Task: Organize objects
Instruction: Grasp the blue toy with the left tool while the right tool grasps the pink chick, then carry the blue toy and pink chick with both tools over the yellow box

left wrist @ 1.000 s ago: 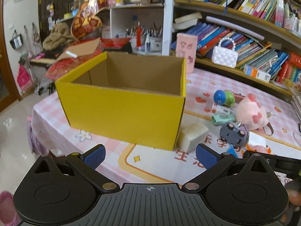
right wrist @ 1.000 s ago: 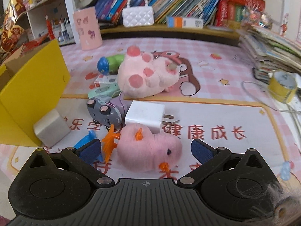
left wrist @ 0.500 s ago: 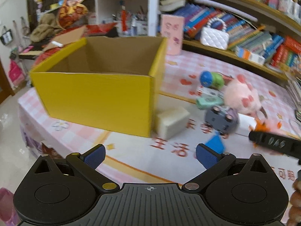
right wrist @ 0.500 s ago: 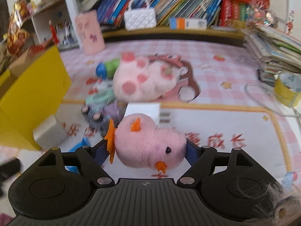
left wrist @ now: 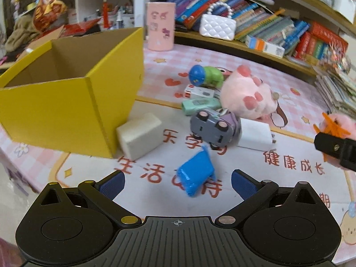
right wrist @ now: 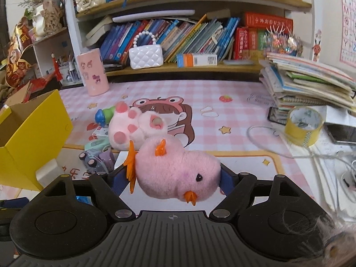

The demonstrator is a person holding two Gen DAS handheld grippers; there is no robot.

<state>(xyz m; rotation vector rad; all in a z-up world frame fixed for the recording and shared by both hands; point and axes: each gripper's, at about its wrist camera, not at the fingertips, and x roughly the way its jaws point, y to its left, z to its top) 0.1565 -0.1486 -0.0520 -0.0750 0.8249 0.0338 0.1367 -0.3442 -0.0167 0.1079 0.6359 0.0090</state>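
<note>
- The right gripper [right wrist: 171, 178] is clamped across the body of a pink plush chick [right wrist: 178, 173], lifted clear of the table mat [right wrist: 233, 115]. The fluff bulges past the pads; it looks light and squashy, so a hold through the thick middle seems surest, away from the orange feet and beak.
- The left gripper [left wrist: 178, 183] hangs over the mat with its fingers spread wide and nothing between them.
- Just ahead of it lies a blue packet [left wrist: 195, 173], probably soft and crinkly, best pinched across its flat sides.
- Beyond that, a pale block [left wrist: 140, 134] rests against the yellow box [left wrist: 66, 106], whose open top shows bare cardboard walls.
- Farther on, a grey toy car [left wrist: 211, 128], likely hard and prone to roll, touches a white charger [left wrist: 253, 134].
- Behind them sits a bigger pink plush [left wrist: 247, 98].
</note>
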